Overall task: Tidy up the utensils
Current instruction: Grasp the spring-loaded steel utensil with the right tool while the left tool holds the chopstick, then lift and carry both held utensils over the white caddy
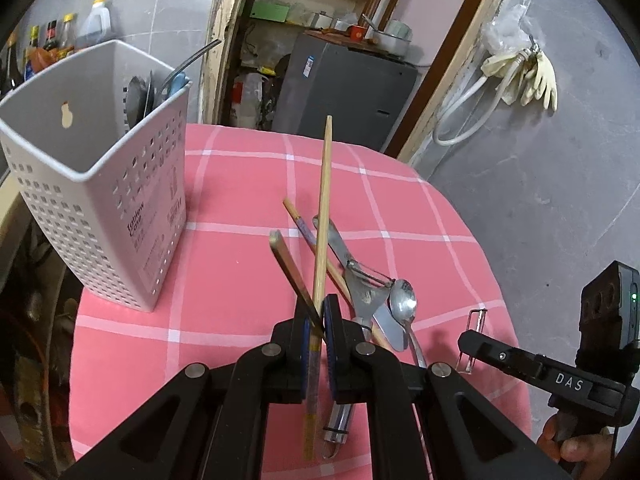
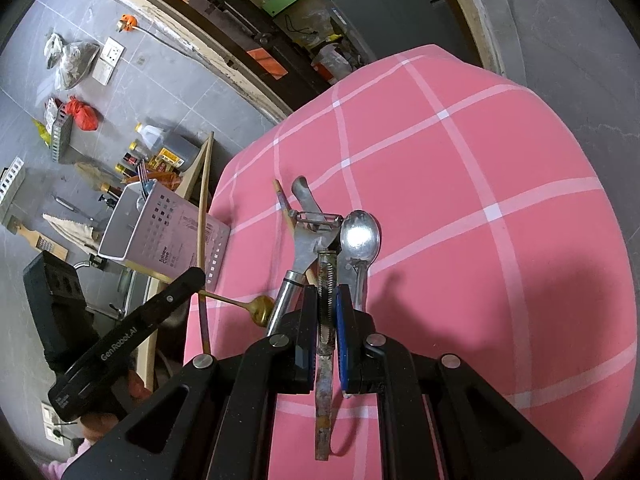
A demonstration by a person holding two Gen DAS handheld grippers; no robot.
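A white perforated caddy stands at the far left of the pink checked worktop, a fork and other pieces already upright in its far compartment while the near one shows empty. Right of it, the left hand-held gripper is nearly closed on two chopsticks, pinched low on their shafts so that the long ends fan up and away from the pads. They look light, stiff and smooth; held this near one end they could swivel or slide, so a pinch nearer the middle would likely carry them more steadily to the caddy.

Just right of the chopsticks lies a tangle on the cloth: a third chopstick, a steel peeler and a spoon, overlapping one another. The metal is heavier, hard and slick, and the flat handles sit close to the cloth, so the stems are probably the best place to take hold.

At the near right, the right hand-held gripper is closed down around a thin, rust-stained serrated tool, which runs lengthwise between its pads. The narrow strip looks rigid but rough, so it should resist slipping.
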